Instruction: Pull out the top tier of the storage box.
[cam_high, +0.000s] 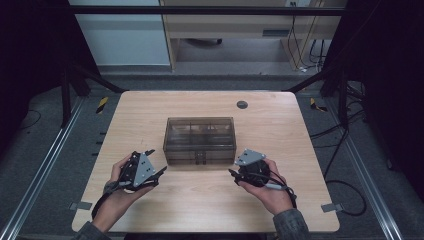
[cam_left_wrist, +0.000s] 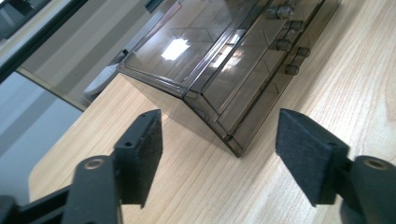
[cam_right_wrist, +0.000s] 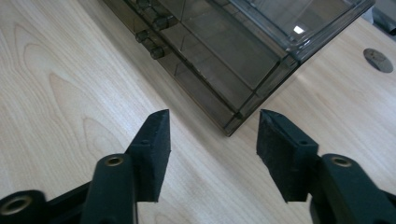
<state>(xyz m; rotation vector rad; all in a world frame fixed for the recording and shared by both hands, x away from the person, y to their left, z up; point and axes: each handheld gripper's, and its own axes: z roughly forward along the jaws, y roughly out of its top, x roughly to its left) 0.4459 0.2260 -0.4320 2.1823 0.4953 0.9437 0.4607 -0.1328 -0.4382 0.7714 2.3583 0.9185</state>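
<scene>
A smoky see-through plastic drawer box (cam_high: 199, 140) stands in the middle of the wooden table (cam_high: 200, 205), its small knobs facing the person. My left gripper (cam_high: 161, 172) lies in the hand at the box's front left corner, pointing toward it. In the left gripper view the gripper (cam_left_wrist: 219, 130) stands open over bare wood, with the box corner (cam_left_wrist: 224, 70) just beyond the pads. My right gripper (cam_high: 233, 173) is held at the box's front right corner. The right gripper view shows it (cam_right_wrist: 212, 135) open too, nothing between its pads, with the box (cam_right_wrist: 233, 42) a little ahead.
A round grey grommet (cam_high: 242, 104) sits in the tabletop behind the box, also seen as a grey disc (cam_right_wrist: 378, 59). Metal rails run along both sides of the table, and cables (cam_high: 345, 190) lie on the floor at the right.
</scene>
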